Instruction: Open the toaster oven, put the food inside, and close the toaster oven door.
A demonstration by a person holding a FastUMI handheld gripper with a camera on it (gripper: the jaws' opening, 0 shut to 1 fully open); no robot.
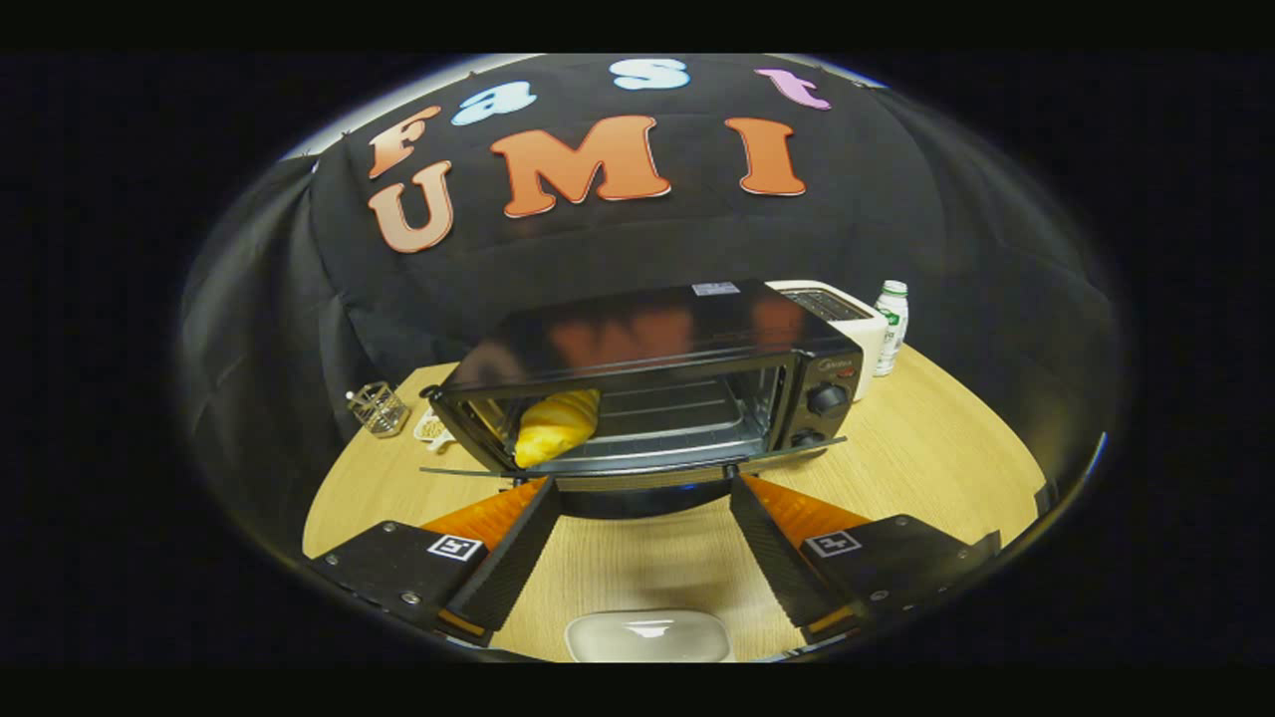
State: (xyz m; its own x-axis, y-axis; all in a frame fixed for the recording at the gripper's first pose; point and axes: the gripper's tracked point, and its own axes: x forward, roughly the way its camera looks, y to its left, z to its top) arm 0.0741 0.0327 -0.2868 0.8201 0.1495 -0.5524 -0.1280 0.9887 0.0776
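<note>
Black toaster oven point(647, 383) at the middle of a pale wooden table point(926, 468), taken here as the landmark for everything else. Glossy top, catching dull reflections. Door point(637, 466) let down flat in front, seen nearly edge-on as a thin line across the mouth of the oven. Inside, a wire rack point(677, 418) running the width of the chamber. Golden croissant point(556, 426) resting on the left part of that rack, just within the opening, tilted with one end higher than the other. Two dark knobs point(825, 400) stacked on the oven's right-hand panel.

Gripper point(642, 488) just before the lowered door, fingers spread wide and grasping nothing. Fingertips close to the door's front edge, one toward each end of it; contact with the door cannot be told. Bare table between the fingers.

White toaster point(842, 314) just behind the oven's right rear corner, partly hidden by it. White bottle point(892, 327) with green marking upright beside that toaster, further right of the oven. Small clear glass holder point(379, 408) left of the oven, near the table's edge. Small pale dish point(433, 428) between that holder and the oven's left side, contents too small to make out. Smooth pale rounded object point(649, 637) well in front of the oven, behind the fingers, nearest the camera.
</note>
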